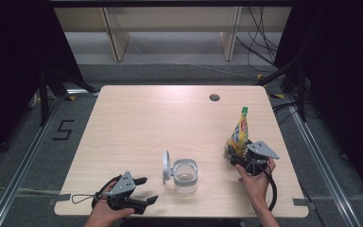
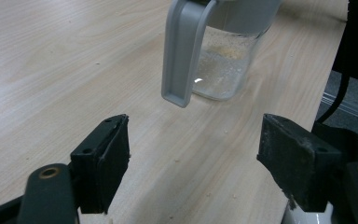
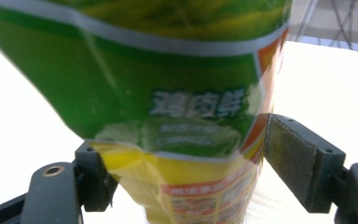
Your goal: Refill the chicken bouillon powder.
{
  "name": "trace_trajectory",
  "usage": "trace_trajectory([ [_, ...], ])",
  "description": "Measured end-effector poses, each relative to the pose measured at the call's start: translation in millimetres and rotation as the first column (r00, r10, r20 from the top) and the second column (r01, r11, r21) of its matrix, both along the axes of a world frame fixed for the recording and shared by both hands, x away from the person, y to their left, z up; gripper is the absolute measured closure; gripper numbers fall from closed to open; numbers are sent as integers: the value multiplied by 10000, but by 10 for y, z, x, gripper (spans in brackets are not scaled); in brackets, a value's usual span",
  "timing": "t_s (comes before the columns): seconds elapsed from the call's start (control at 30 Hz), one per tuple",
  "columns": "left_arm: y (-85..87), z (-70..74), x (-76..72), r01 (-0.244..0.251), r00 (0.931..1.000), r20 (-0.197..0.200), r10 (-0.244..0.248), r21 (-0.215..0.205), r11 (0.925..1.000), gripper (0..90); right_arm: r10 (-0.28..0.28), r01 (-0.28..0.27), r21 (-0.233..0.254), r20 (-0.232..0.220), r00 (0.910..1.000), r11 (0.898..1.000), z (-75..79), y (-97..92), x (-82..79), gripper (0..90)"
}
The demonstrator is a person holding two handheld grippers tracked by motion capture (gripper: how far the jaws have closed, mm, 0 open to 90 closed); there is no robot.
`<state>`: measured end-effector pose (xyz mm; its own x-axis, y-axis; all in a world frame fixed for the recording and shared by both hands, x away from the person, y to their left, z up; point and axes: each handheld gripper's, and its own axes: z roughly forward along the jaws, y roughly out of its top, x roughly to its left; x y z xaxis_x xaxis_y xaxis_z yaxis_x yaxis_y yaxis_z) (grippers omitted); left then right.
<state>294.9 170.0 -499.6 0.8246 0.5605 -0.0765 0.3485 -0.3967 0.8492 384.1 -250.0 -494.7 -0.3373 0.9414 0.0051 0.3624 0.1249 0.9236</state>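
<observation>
A green and yellow seasoning pouch with a green cap stands tilted near the table's right edge. My right gripper is at its lower part. In the right gripper view the pouch spans the whole gap, and both pads lie against its sides. A clear glass jar with a grey collar sits at the front middle, its grey lid flipped open to the left. Pale granules lie in the jar, behind the hanging lid. My left gripper stands open left of the jar, with nothing between the jaws.
The wooden table has a round cable hole at the back right. A few pale crumbs lie on the wood before the jar. Shelf legs and cables stand on the floor beyond the table.
</observation>
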Motion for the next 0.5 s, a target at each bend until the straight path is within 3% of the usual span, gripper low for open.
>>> trace_trajectory([
  [0.07, -5, 0, -6, -60, 10000, -1, 60, -99, 9999, 246, 356, -353, 96, -273, 9990, 9993, 18, -36, -14, 265],
  [0.17, 5, 2, -8, -28, 10000, -30, 28, -141, 9999, 247, 974, -975, -130, -115, 9952, 9951, 17, -119, 30, 270],
  [0.2, 6, -2, -24, -188, 9996, -202, 184, -235, 9995, 247, 1307, -1309, -205, -90, 9914, 9912, 26, -164, 47, 274],
  [0.27, 22, -5, -14, -195, 9998, -90, 195, -36, 9998, 248, 1717, -1721, -270, -138, 9850, 9847, 32, -211, 66, 279],
  [0.3, 17, -3, -26, -197, 9996, -196, 193, -214, 9996, 248, 1913, -1914, -299, -78, 9815, 9811, 36, -234, 75, 287],
  [0.37, 25, 8, -25, -33, 10000, 73, 33, -83, 10000, 248, 2259, -2258, -499, -51, 9741, 9729, 49, -283, 83, 298],
  [0.4, 22, 7, -26, -3, 10000, 45, 3, -61, 10000, 248, 2296, -2301, -189, -268, 9729, 9730, 53, -286, 68, 302],
  [0.43, 11, 2, -42, -151, 9998, -147, 148, -180, 9997, 248, 2473, -2477, -291, -164, 9688, 9684, 54, -323, 84, 305],
  [0.5, 14, 1, -36, -66, 10000, -62, 66, -29, 10000, 248, 2609, -2610, -85, -165, 9652, 9653, 42, -346, 83, 306],
])
